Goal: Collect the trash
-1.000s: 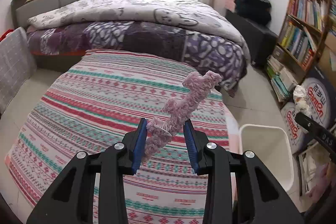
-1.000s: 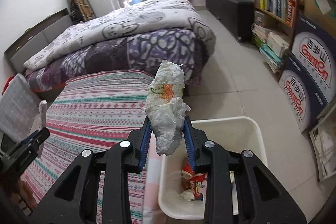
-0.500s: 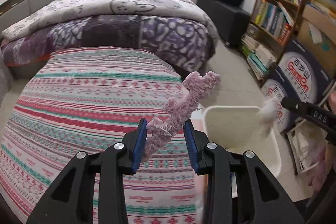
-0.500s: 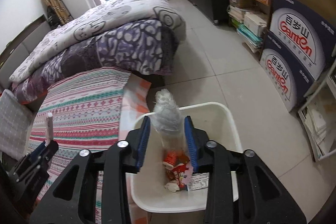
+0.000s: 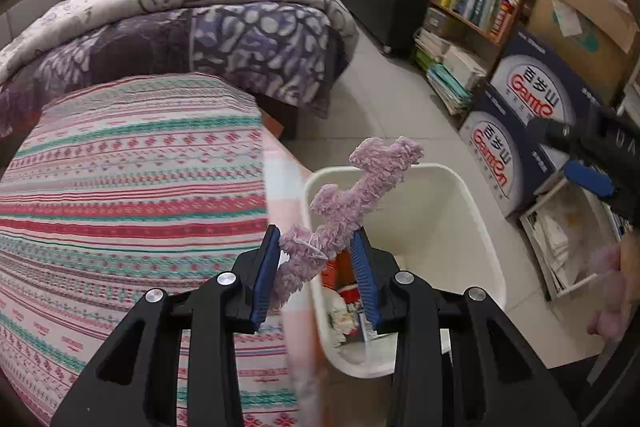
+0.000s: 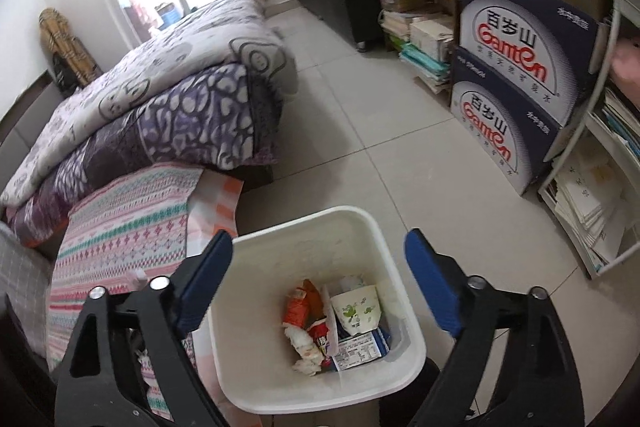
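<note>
Trash already lay in the white bin (image 6: 400, 343) on the floor: wrappers, a paper cup (image 6: 357, 309). Right tongs (image 6: 318, 279) were opening, empty, above it. Left tongs (image 5: 316, 269) gripped a pink fuzzy strip (image 5: 352, 195), not yet dropped in.

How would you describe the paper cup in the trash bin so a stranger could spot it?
Find the white bin on the tiled floor beside the striped bedspread. Inside, the paper cup lies on its side among red wrappers, the only white item printed with green.
</note>
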`<state>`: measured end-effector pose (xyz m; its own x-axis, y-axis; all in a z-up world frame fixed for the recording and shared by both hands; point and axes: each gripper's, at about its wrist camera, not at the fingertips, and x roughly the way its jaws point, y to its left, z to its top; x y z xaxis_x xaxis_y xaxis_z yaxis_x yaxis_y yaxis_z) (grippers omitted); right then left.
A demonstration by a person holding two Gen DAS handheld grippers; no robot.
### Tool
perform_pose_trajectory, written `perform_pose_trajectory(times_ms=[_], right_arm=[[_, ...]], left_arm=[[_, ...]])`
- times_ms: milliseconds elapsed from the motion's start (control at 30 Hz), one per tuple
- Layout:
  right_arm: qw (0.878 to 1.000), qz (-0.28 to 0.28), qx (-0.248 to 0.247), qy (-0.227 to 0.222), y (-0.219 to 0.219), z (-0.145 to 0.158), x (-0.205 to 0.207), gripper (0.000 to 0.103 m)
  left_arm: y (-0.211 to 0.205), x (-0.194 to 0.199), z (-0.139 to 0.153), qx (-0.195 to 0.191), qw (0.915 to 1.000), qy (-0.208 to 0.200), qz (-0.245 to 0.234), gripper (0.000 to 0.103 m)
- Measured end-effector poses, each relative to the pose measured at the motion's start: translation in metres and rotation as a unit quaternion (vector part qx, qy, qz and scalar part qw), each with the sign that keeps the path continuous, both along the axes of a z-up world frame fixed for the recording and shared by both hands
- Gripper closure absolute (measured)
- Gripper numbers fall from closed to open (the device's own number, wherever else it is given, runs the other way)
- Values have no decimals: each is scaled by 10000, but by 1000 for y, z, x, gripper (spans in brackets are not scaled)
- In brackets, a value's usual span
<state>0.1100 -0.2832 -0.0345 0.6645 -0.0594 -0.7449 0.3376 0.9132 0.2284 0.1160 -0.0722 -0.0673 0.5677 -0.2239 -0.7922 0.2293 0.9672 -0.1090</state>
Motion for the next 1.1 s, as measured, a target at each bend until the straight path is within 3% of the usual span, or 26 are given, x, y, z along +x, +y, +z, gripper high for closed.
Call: perform_pose_trajectory(times_ms=[333,400,667,967,1100], right_arm=[[9998,-160,130,-55,-14,1,-5,13],[9997,-189,143,-68,-16,1,-5,13],[9996,-179,176,-117,-12,3,-6,13],[9992,-27,-264,-289,12,8,-10,12],[9981,141,-474,-363,29,10,-11,12]], left_arm=[[-29,-2,-8,-67,9990,154,-403,65],[-31,-2,-10,-120,9987,215,-446,57],[-29,-3,-8,-189,9984,269,-465,47],[-4,-9,1,-67,9997,146,-168,47],[13,-15,7,174,9997,-68,135,46]])
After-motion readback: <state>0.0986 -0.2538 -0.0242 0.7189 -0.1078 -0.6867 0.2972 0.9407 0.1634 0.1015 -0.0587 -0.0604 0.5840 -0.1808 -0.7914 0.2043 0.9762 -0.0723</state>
